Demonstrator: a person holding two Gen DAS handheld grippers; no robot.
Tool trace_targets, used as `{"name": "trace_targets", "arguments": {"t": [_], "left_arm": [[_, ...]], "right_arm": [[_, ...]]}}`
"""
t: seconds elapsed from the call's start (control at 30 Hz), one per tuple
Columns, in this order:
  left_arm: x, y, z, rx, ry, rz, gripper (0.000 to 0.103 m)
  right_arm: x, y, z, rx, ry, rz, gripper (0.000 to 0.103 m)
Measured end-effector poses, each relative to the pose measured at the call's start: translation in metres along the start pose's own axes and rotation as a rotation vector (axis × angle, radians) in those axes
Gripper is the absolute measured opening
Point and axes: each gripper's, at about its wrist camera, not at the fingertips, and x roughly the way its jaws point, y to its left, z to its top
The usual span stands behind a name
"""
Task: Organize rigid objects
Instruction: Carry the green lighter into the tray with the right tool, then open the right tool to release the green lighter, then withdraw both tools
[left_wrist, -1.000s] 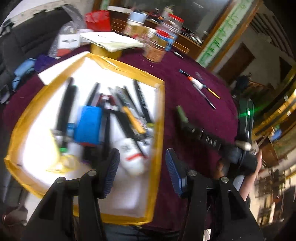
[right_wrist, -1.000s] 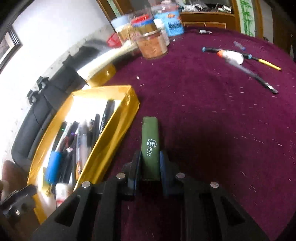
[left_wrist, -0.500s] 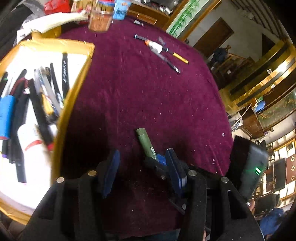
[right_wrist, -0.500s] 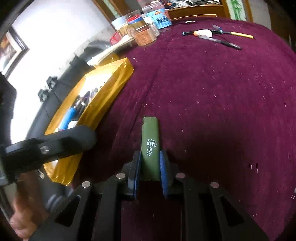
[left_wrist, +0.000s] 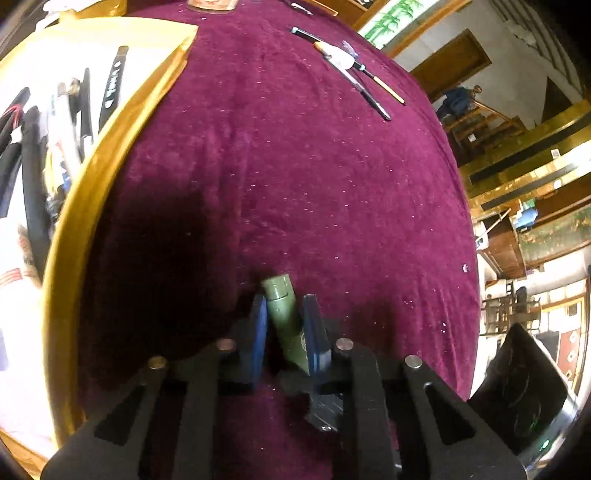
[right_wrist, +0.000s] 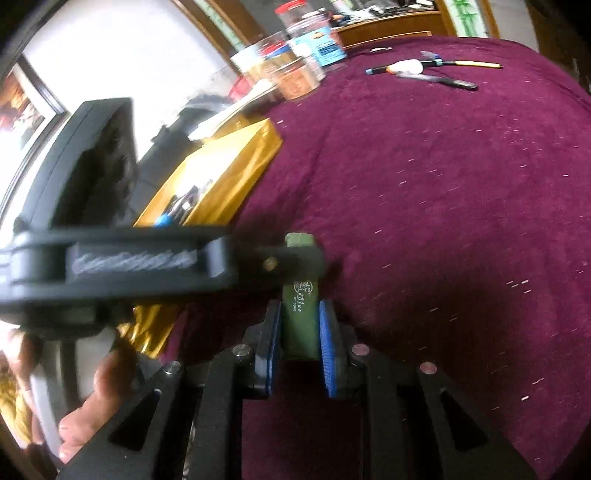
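A green lighter-like stick (right_wrist: 298, 314) is held by both grippers over the maroon tablecloth. My right gripper (right_wrist: 297, 332) is shut on its lower end. My left gripper (left_wrist: 286, 317) comes in from the left and has closed on its upper end; the stick (left_wrist: 283, 314) lies tilted between the blue pads. In the right wrist view the left gripper's black body (right_wrist: 122, 266) crosses the stick near its tip. The gold-rimmed tray (left_wrist: 92, 177) with pens and markers lies to the left.
Several pens and a white glue tube (left_wrist: 354, 70) lie at the table's far side; they also show in the right wrist view (right_wrist: 421, 70). Jars (right_wrist: 295, 70) stand at the back beside the tray (right_wrist: 229, 177). A hand (right_wrist: 103, 402) holds the left gripper.
My left gripper swung from over the tray to the green stick and closed on its upper end. My right gripper kept its hold on the stick and stayed near the table's front.
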Motion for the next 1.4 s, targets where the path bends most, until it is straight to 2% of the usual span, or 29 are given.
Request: {"name": "trace_targets", "arguments": {"t": [0.13, 0.3, 0.43, 0.53, 0.63, 0.73, 1.0, 1.03, 1.07, 1.1, 1.13, 1.2, 1.27, 1.33, 1.4], "left_arm": [[-0.026, 0.011, -0.005, -0.008, -0.055, -0.013, 0.015], [-0.086, 0.035, 0.000, -0.035, -0.201, -0.027, 0.012], [-0.124, 0.066, 0.015, -0.075, -0.308, -0.040, 0.012], [-0.134, 0.096, 0.028, -0.136, -0.356, -0.053, 0.012], [-0.126, 0.122, 0.042, -0.176, -0.352, -0.088, 0.012], [-0.108, 0.142, 0.050, -0.218, -0.322, -0.097, 0.012], [-0.091, 0.154, 0.048, -0.225, -0.288, -0.098, 0.012], [-0.091, 0.153, 0.047, -0.222, -0.285, -0.099, 0.015], [-0.093, 0.152, 0.047, -0.216, -0.293, -0.100, 0.025], [-0.095, 0.149, 0.046, -0.202, -0.310, -0.084, 0.032], [-0.099, 0.148, 0.044, -0.189, -0.326, -0.059, 0.045], [-0.109, 0.140, 0.037, -0.148, -0.377, 0.013, 0.049], [-0.118, 0.132, 0.027, -0.112, -0.420, 0.094, 0.058], [-0.126, 0.124, 0.014, -0.072, -0.499, 0.225, 0.060], [-0.135, 0.116, -0.002, -0.049, -0.562, 0.364, 0.061]], "right_arm": [[0.000, 0.018, -0.001, -0.046, -0.002, -0.033, 0.018], [0.000, 0.074, 0.011, -0.200, -0.026, -0.032, 0.017], [0.022, 0.119, 0.031, -0.314, -0.025, 0.004, 0.017], [0.045, 0.146, 0.051, -0.384, -0.009, 0.035, 0.016], [0.067, 0.167, 0.062, -0.451, 0.000, 0.036, 0.017], [0.092, 0.171, 0.070, -0.479, 0.027, 0.018, 0.016], [0.120, 0.164, 0.078, -0.465, 0.061, -0.055, 0.016], [0.121, 0.161, 0.078, -0.452, 0.061, -0.059, 0.016], [0.120, 0.160, 0.078, -0.446, 0.060, -0.059, 0.016], [0.119, 0.158, 0.078, -0.435, 0.057, -0.057, 0.016], [0.117, 0.156, 0.079, -0.422, 0.057, -0.058, 0.016], [0.109, 0.152, 0.078, -0.388, 0.046, -0.068, 0.017], [0.097, 0.148, 0.075, -0.361, 0.027, -0.073, 0.026], [0.088, 0.144, 0.071, -0.324, 0.016, -0.074, 0.034], [0.073, 0.145, 0.062, -0.311, 0.007, -0.070, 0.034]]}}
